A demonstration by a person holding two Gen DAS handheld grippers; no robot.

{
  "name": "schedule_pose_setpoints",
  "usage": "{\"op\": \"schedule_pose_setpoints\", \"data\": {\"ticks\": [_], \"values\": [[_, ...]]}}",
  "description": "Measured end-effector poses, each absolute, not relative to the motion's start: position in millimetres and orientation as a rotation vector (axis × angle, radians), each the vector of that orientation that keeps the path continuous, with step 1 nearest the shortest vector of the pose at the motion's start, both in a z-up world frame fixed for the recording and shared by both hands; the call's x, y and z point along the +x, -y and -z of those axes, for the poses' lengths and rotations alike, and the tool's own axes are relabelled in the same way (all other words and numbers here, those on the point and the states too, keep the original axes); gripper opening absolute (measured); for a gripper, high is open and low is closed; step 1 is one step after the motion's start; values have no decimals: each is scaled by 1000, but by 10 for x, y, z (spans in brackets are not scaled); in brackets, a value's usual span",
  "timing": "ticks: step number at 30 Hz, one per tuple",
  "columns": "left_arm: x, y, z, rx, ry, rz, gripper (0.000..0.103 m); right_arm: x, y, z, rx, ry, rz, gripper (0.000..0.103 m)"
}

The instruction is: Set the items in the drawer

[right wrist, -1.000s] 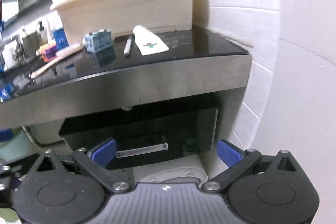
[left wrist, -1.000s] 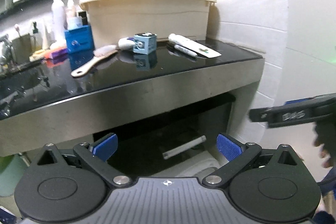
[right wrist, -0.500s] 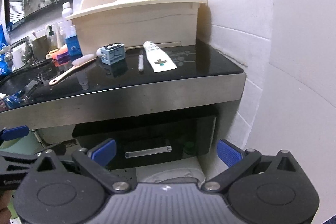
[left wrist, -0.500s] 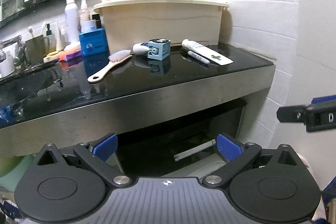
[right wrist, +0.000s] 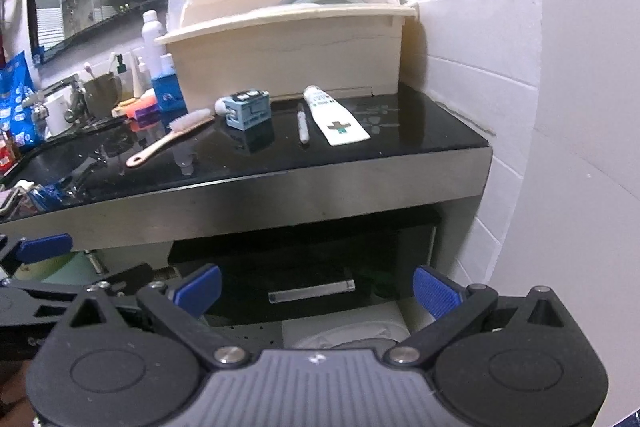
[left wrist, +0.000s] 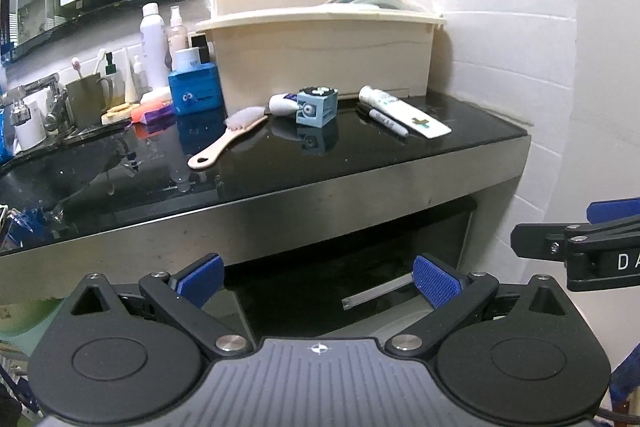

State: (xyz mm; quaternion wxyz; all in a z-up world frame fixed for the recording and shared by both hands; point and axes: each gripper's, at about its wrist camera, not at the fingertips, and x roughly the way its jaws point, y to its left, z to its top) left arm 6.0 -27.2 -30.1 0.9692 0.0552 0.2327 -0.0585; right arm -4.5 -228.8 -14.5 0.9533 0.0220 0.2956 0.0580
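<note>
On the black countertop (left wrist: 280,163) lie a wooden-handled brush (left wrist: 226,139), a small blue cube-shaped box (left wrist: 317,107), a white marker pen (left wrist: 387,121) and a white tube with a green cross (left wrist: 404,111). The same brush (right wrist: 168,143), box (right wrist: 247,110), pen (right wrist: 303,125) and tube (right wrist: 338,119) show in the right wrist view. Under the counter a dark drawer (right wrist: 312,267) with a clear bar handle (right wrist: 311,291) is closed. My left gripper (left wrist: 316,281) and right gripper (right wrist: 316,291) both stand open and empty, low in front of the drawer.
A large beige lidded bin (left wrist: 320,55) fills the back of the counter. Bottles, a blue box (left wrist: 195,93), a mug and a tap (left wrist: 40,95) crowd the left by the sink. A white tiled wall (left wrist: 552,87) closes the right side. The right gripper's arm (left wrist: 580,255) shows at right.
Both grippers have risen and drawn back a little, so the countertop and its items now sit lower and fuller in each view. Both stay open; nothing on the counter moved.
</note>
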Motion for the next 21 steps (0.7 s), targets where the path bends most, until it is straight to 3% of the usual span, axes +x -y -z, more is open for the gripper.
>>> {"op": "schedule_pose_setpoints", "data": {"ticks": [21], "values": [[15,208,98,73,-460,63,102,-169,2153,-58,20,-572,-142,103]]}}
